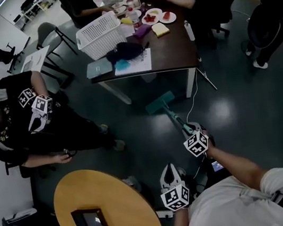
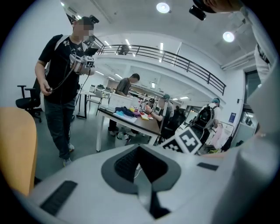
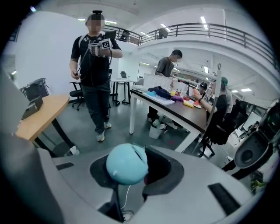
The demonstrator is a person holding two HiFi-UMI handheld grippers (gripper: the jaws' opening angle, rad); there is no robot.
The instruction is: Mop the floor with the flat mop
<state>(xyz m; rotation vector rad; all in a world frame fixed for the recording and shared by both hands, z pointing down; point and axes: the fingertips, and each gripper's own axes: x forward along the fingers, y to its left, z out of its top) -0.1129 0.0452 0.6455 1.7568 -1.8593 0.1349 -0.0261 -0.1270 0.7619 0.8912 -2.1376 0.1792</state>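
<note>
The flat mop's teal head (image 1: 159,102) lies on the dark floor just in front of the dark table's white leg (image 1: 190,81). Its handle (image 1: 176,120) slants back toward me into my right gripper (image 1: 195,141), which is shut on it. In the right gripper view the handle's rounded teal end (image 3: 127,164) sits between the jaws of that right gripper (image 3: 131,171). My left gripper (image 1: 173,185) is held lower and closer to my body, off the mop. In the left gripper view the left gripper (image 2: 142,165) has its jaws together with nothing between them.
A dark table (image 1: 174,50) carries a white basket (image 1: 99,35), papers and plates, with people seated around it. A standing person (image 1: 30,123) holds grippers at the left. A round wooden table (image 1: 114,205) is near my left. A white cable (image 1: 195,98) runs over the floor.
</note>
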